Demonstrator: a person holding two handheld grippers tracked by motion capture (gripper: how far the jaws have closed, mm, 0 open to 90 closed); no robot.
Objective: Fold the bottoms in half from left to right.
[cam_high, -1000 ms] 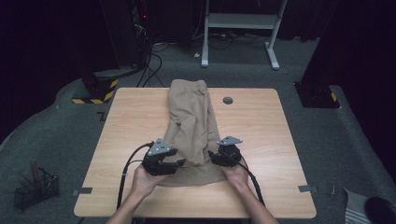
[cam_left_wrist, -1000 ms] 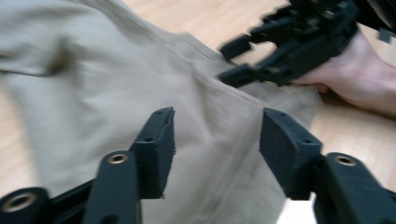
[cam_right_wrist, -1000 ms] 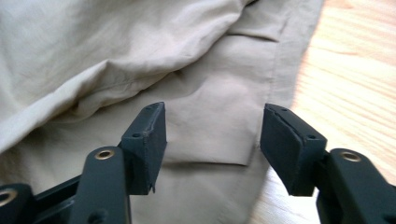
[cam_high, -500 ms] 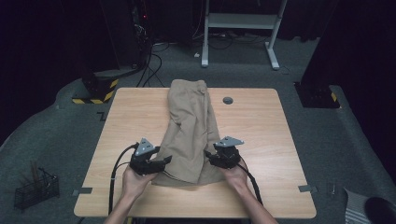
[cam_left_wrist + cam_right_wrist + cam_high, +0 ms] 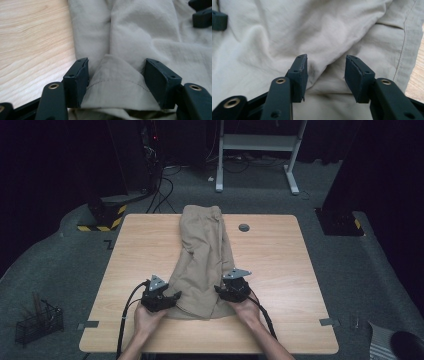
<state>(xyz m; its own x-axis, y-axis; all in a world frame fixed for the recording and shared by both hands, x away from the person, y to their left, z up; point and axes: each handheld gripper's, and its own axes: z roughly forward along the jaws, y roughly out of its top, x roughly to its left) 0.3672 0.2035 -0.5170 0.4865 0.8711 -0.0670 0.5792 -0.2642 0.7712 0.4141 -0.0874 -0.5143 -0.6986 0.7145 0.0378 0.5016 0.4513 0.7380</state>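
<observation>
A beige garment [image 5: 202,255] lies lengthwise on the wooden table [image 5: 280,270], running from the far edge to its wider near end. My left gripper [image 5: 167,299] sits at the near left corner of the cloth. In the left gripper view it [image 5: 116,75] stands open around a raised, hemmed fold [image 5: 117,85]. My right gripper [image 5: 224,291] rests on the near right part of the cloth. In the right gripper view it [image 5: 325,72] is open over a creased bulge of fabric [image 5: 329,75], with a stitched seam [image 5: 403,47] to its right. Each gripper view catches the other gripper's jaw tips far off.
A small dark round grommet [image 5: 244,227] sits in the table's far right part. On the floor stand a wire basket [image 5: 37,322] at the left, a black-and-yellow striped base [image 5: 102,217] with cables, and a white desk frame [image 5: 260,145] behind.
My left gripper moved left, and the near end of the garment spread wider. Both grippers then drifted slightly toward the near edge.
</observation>
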